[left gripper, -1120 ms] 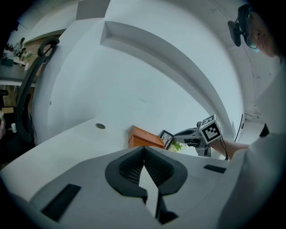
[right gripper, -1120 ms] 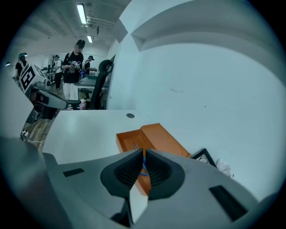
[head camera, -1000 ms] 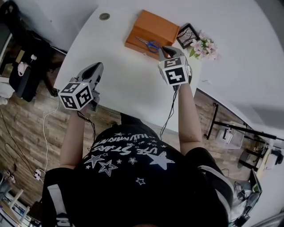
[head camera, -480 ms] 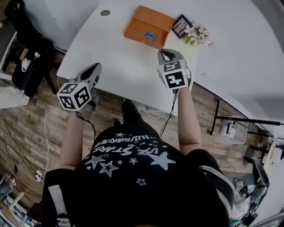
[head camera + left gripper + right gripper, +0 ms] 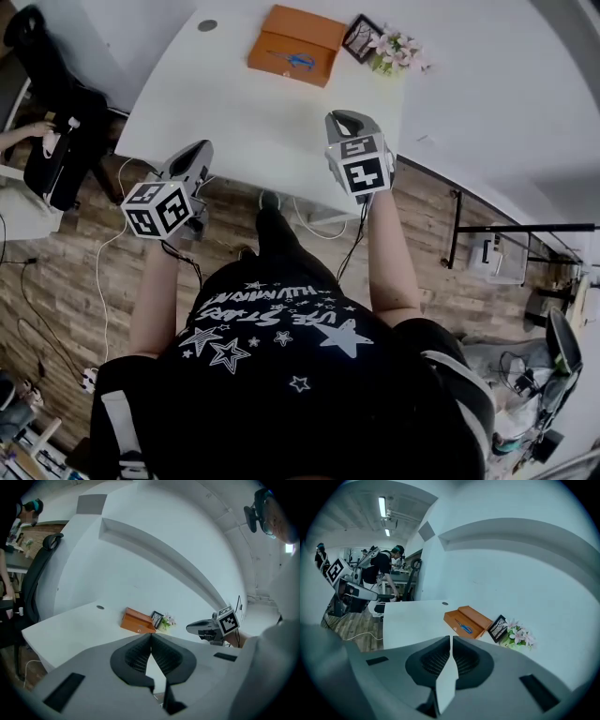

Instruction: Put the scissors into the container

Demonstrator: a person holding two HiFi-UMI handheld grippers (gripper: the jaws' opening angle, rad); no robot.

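Blue-handled scissors lie inside the open orange container at the far side of the white table. The right gripper view shows the same scissors resting in the container. My right gripper hovers over the table's near right edge, well short of the container, its jaws shut and empty. My left gripper hangs at the table's near left edge, also shut on nothing. From the left gripper view the container looks small and distant.
A black picture frame and pink flowers stand right of the container. A round cable hole sits at the table's far left. A black office chair stands left of the table on the wooden floor. People work in the background.
Both grippers have drawn back from the container toward the table's near edge. The right gripper, close beside the container a second ago, is now far from it.
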